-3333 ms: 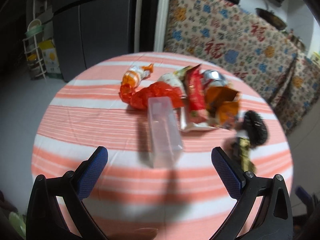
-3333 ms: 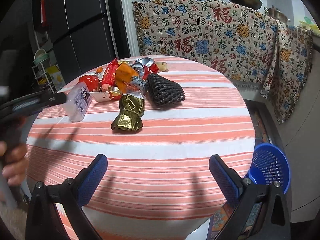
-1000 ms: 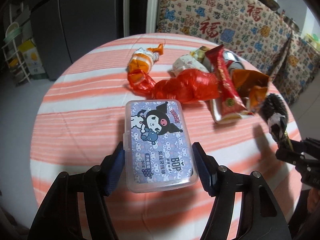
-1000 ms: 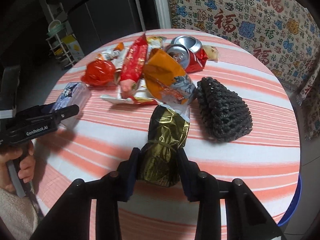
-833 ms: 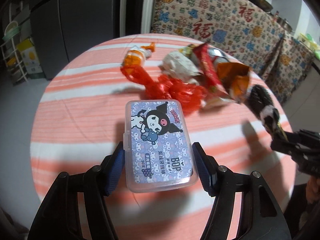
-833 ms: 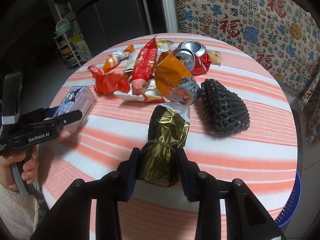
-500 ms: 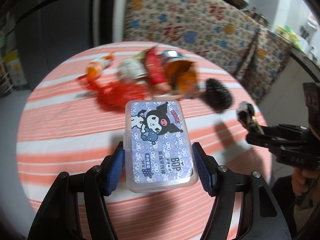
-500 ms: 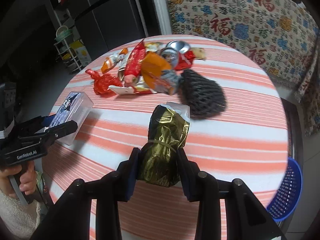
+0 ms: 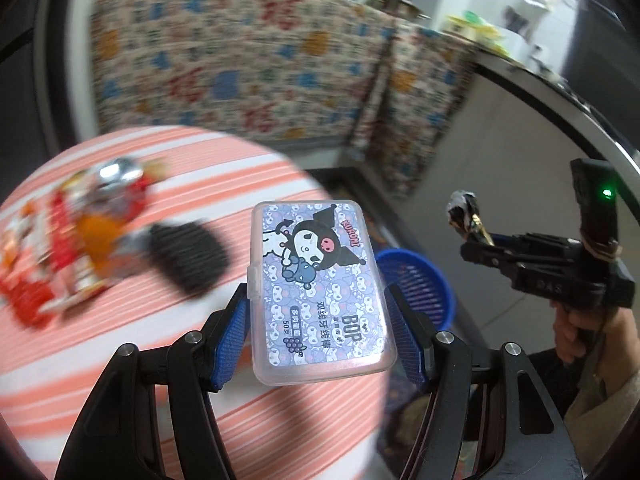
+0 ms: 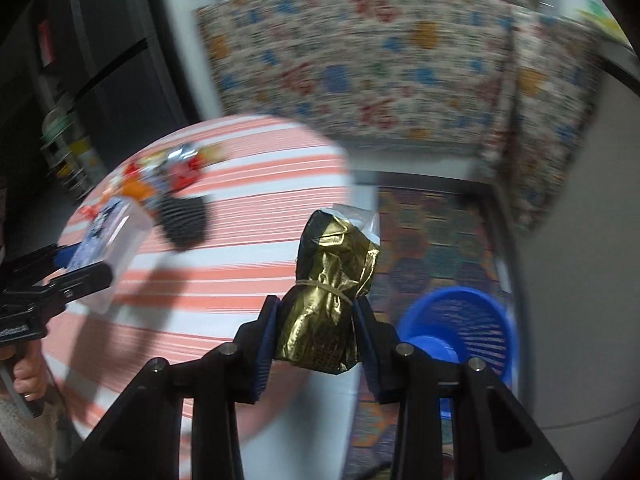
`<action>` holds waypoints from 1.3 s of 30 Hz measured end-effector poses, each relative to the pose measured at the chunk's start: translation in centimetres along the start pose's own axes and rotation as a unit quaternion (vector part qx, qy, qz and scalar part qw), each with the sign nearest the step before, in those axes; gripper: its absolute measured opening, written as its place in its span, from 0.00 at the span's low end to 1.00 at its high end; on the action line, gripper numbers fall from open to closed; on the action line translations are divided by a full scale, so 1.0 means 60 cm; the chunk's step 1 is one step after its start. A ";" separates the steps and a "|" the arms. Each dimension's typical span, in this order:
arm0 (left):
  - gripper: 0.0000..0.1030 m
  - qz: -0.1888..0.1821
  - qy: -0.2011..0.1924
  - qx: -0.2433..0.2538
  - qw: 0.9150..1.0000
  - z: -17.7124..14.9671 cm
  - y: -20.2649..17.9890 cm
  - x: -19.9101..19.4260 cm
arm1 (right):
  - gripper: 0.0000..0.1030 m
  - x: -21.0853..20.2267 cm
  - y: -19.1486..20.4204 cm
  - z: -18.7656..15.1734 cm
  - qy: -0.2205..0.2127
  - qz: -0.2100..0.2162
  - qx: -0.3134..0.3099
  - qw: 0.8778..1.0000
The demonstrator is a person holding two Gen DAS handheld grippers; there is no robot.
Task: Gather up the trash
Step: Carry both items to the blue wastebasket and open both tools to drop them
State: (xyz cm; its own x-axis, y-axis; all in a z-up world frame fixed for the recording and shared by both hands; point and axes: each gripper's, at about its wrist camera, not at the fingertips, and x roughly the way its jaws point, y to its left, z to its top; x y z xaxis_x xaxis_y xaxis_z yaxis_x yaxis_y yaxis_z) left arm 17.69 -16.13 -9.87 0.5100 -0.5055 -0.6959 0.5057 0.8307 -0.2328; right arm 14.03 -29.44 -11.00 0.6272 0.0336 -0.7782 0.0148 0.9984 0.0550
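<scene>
My left gripper [image 9: 320,320] is shut on a clear plastic floss box [image 9: 318,288] with a cartoon label, held above the right edge of the striped round table [image 9: 160,344]. My right gripper [image 10: 316,320] is shut on a gold foil wrapper [image 10: 330,292], held past the table edge. A blue basket [image 10: 460,328] stands on the floor to the right; it also shows in the left wrist view [image 9: 416,284]. The right gripper with the wrapper shows in the left wrist view [image 9: 472,232]. The left gripper with the box shows in the right wrist view [image 10: 100,252].
A pile of trash stays on the table: a black mesh sleeve [image 9: 188,256], a crushed can [image 9: 120,180], and red and orange wrappers [image 9: 72,248]. A patterned cloth [image 9: 240,72] covers the counter behind. A patterned rug [image 10: 432,232] lies by the basket.
Both grippers closed on their items, lifted them off the table and swung right toward the blue basket. The views are blurred from motion.
</scene>
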 end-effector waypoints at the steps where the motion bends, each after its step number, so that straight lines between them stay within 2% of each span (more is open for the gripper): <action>1: 0.65 -0.014 0.007 0.007 1.000 0.012 -0.028 0.022 | 0.36 -0.005 -0.030 0.001 -0.001 -0.008 0.010 1.000; 4: 0.65 -0.048 0.026 0.014 0.998 0.034 -0.087 0.077 | 0.36 -0.012 -0.120 -0.004 0.003 -0.024 0.044 0.999; 8: 0.65 -0.070 0.047 0.022 0.996 0.053 -0.149 0.151 | 0.36 0.003 -0.226 -0.014 0.013 -0.042 0.076 0.996; 14: 0.65 -0.082 0.073 0.024 0.994 0.066 -0.209 0.252 | 0.37 0.037 -0.326 -0.032 0.033 -0.049 0.100 0.993; 20: 0.65 -0.080 0.092 0.028 0.992 0.065 -0.242 0.324 | 0.37 0.084 -0.380 -0.056 0.045 -0.039 0.117 0.991; 26: 0.65 -0.077 0.106 0.032 0.991 0.058 -0.259 0.369 | 0.37 0.133 -0.425 -0.075 0.060 -0.026 0.151 0.986; 28: 0.66 -0.080 0.106 0.028 0.991 0.059 -0.265 0.390 | 0.40 0.143 -0.434 -0.077 0.064 -0.022 0.155 0.986; 30: 0.72 -0.087 0.111 0.018 0.990 0.062 -0.270 0.412 | 0.42 0.155 -0.441 -0.076 0.068 -0.015 0.153 0.986; 31: 0.82 -0.092 0.113 0.012 0.989 0.064 -0.270 0.418 | 0.49 0.161 -0.443 -0.077 0.071 -0.013 0.151 0.986; 32: 0.87 -0.095 0.113 0.006 0.989 0.067 -0.270 0.424 | 0.56 0.167 -0.445 -0.078 0.071 -0.013 0.150 0.986; 36: 0.88 -0.096 0.107 -0.004 0.990 0.081 -0.271 0.430 | 0.58 0.176 -0.453 -0.078 0.071 -0.014 0.149 0.986; 39: 0.88 -0.093 0.092 0.003 0.991 0.087 -0.268 0.398 | 0.58 0.168 -0.454 -0.078 0.064 -0.020 0.147 0.987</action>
State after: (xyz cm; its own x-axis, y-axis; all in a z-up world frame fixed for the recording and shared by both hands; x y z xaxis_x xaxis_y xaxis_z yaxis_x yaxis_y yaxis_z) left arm 25.36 -42.77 -19.20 0.2718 -0.5978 -0.7541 0.5834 0.7256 -0.3649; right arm 16.31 -56.10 -23.28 0.5178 0.0187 -0.8553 0.2739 0.9435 0.1865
